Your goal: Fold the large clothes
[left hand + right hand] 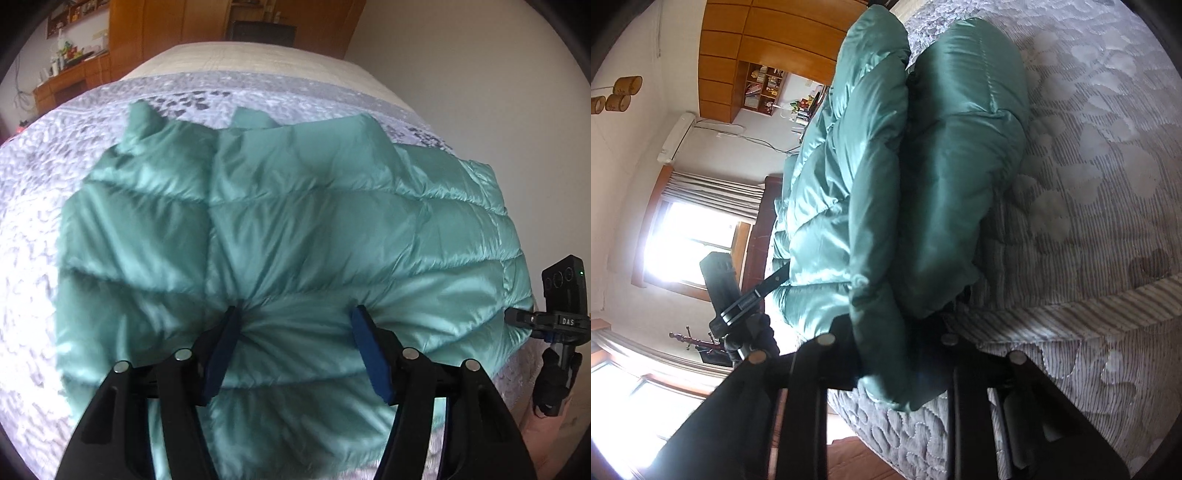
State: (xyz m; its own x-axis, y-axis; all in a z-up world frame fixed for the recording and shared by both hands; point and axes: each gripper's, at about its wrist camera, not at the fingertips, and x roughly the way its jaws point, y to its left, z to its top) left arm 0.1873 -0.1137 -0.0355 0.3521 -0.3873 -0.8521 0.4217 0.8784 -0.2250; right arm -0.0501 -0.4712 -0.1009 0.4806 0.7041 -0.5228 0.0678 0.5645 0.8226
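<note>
Left gripper [295,314] jaws spread, pressing into the green puffer jacket [295,221]; right gripper [897,343] jaws pinch its edge; bed [37,221] lies open leftward.

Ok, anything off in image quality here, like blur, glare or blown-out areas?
Left wrist view: the bedspread at left is overexposed and smeared, and the green jacket shows sheen; fisheye bends the bed. Right wrist view: the window is blown out, and the jacket fold nearest the lens is blurred.
</note>
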